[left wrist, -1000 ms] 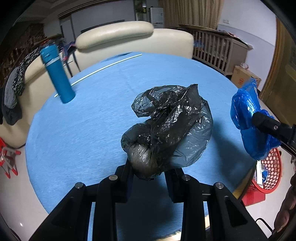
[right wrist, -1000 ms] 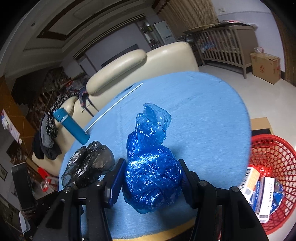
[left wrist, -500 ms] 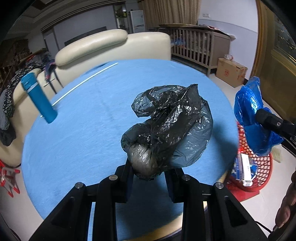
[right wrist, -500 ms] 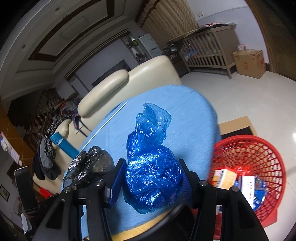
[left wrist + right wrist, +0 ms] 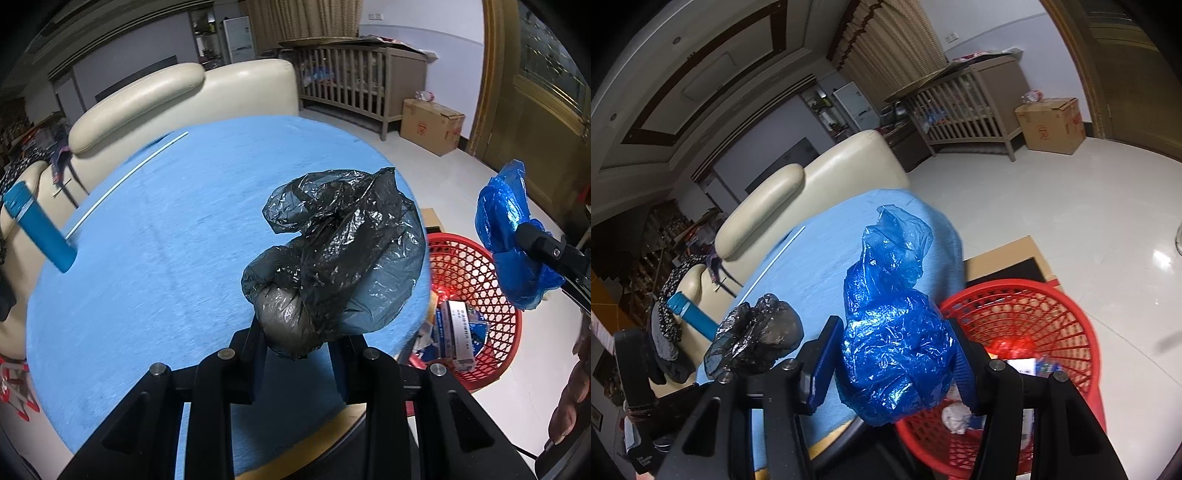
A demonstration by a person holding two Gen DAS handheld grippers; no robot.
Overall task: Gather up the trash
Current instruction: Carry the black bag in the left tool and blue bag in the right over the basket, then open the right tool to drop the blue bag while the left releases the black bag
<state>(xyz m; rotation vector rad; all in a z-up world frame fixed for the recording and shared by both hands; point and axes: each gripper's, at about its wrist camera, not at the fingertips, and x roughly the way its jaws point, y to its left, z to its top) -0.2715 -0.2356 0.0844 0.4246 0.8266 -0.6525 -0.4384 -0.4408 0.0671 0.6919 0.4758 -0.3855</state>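
My left gripper [image 5: 297, 354] is shut on a crumpled black plastic bag [image 5: 332, 254], held above the right side of the blue round table [image 5: 166, 258]. In the right wrist view that black bag [image 5: 757, 336] shows at lower left. My right gripper [image 5: 892, 363] is shut on a crumpled blue plastic bag [image 5: 894, 332], which hangs over the table's edge beside the rim of a red mesh basket [image 5: 1049, 317]. The left wrist view shows the blue bag [image 5: 513, 240] above the basket [image 5: 480, 314], which holds several cartons and wrappers.
A blue bottle [image 5: 37, 229] and a thin white rod [image 5: 125, 177] lie on the table's far left. A cream sofa [image 5: 177, 96] stands behind it. A wooden crib [image 5: 362, 77] and cardboard box [image 5: 432, 125] stand across the white floor. A hand [image 5: 572, 406] shows at lower right.
Both grippers have carried their bags rightward, from over the table toward its edge. The red basket has come much further into both views, and the blue bottle has slid left.
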